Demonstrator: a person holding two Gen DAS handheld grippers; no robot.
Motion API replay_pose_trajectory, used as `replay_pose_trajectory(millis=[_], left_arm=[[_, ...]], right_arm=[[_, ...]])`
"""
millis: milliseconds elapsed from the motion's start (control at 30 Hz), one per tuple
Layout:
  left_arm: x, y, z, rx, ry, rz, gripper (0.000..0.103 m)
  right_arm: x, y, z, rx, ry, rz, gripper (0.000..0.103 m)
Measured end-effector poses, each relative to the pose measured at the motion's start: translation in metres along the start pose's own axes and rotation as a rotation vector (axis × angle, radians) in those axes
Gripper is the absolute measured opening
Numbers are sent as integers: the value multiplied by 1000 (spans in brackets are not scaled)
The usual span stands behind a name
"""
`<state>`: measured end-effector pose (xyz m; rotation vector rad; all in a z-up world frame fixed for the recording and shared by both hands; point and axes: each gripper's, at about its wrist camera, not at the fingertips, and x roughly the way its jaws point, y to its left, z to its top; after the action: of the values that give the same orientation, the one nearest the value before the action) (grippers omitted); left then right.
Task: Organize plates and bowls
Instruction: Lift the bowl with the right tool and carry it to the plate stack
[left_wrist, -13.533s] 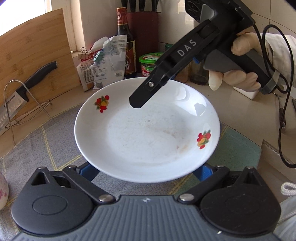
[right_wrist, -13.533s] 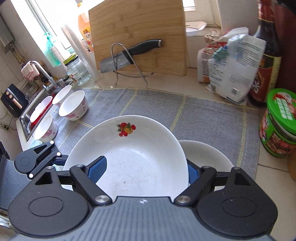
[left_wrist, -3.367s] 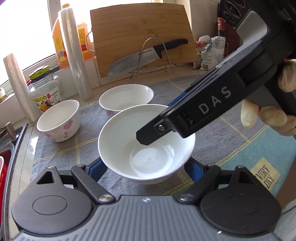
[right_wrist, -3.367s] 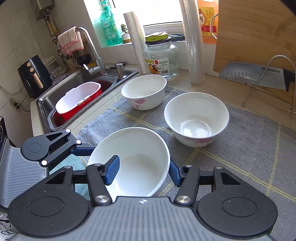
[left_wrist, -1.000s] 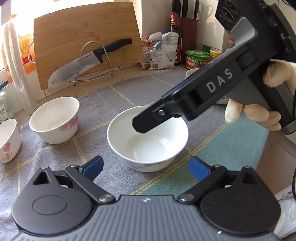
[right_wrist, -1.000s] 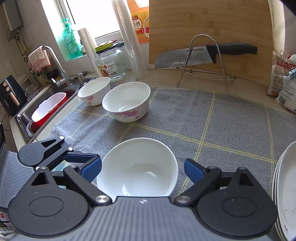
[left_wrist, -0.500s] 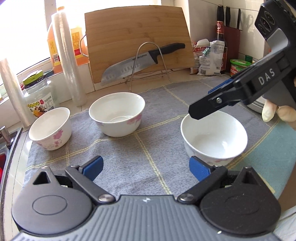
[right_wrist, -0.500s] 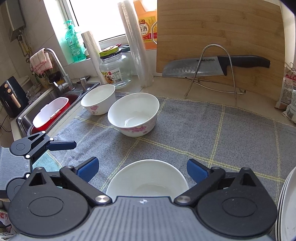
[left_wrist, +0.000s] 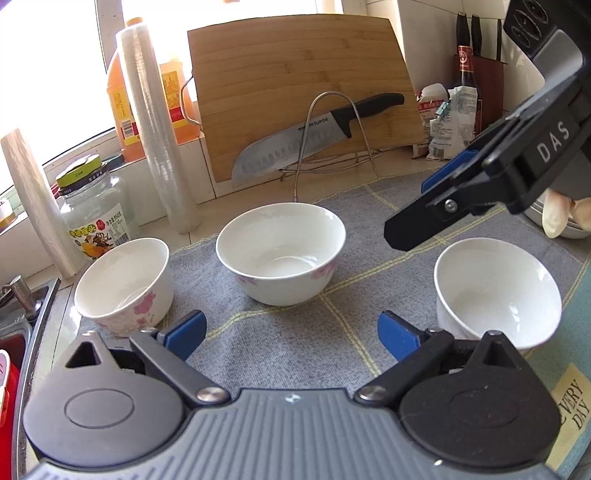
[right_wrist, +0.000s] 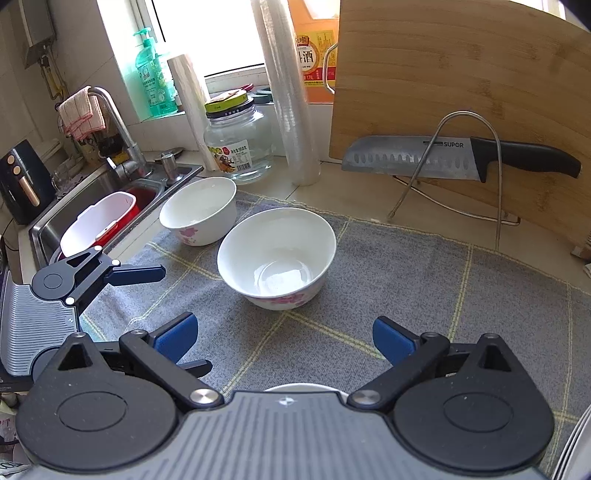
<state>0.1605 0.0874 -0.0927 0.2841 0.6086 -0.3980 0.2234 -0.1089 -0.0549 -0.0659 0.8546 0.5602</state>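
Note:
Three bowls stand on the grey towel (left_wrist: 295, 354). A small pink-flowered bowl (left_wrist: 123, 282) (right_wrist: 199, 208) is at the left, a wider flowered bowl (left_wrist: 280, 251) (right_wrist: 277, 254) in the middle, and a plain white bowl (left_wrist: 495, 291) at the right. My left gripper (left_wrist: 291, 334) is open over bare towel in front of the middle bowl. My right gripper (right_wrist: 282, 338) is open too, nothing between its pads; only the white bowl's rim (right_wrist: 299, 387) peeks out under it. In the left wrist view the right gripper (left_wrist: 421, 206) hangs above the white bowl. The left gripper (right_wrist: 170, 317) shows at the left of the right wrist view.
A bamboo cutting board (left_wrist: 303, 92) leans at the back with a knife (right_wrist: 461, 155) on a wire stand. Cling-film rolls (left_wrist: 155, 129), a glass jar (right_wrist: 240, 147) and an oil bottle stand by the window. The sink (right_wrist: 110, 192) holds a red basin. Stacked plates' edge (right_wrist: 576, 439) is at the right.
Both grippers have drawn away leftward from the white bowl, which stays on the towel. The two flowered bowls now sit nearer the middle of both views.

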Motion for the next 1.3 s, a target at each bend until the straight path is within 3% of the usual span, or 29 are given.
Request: replay_pose_trajectory(millis=[300, 533, 1000, 1300], left_arm=[[24, 10, 8, -23, 3, 13, 99], [40, 10, 16, -8, 2, 15, 99], [64, 16, 17, 18, 13, -11, 98], [71, 22, 21, 11, 11, -44, 91]], right_arm=[[27, 2, 27, -44, 17, 12, 100], [50, -3, 41, -53, 46, 17, 90], [89, -17, 56, -51, 105, -5, 80], [101, -19, 61, -51, 120, 3, 69]])
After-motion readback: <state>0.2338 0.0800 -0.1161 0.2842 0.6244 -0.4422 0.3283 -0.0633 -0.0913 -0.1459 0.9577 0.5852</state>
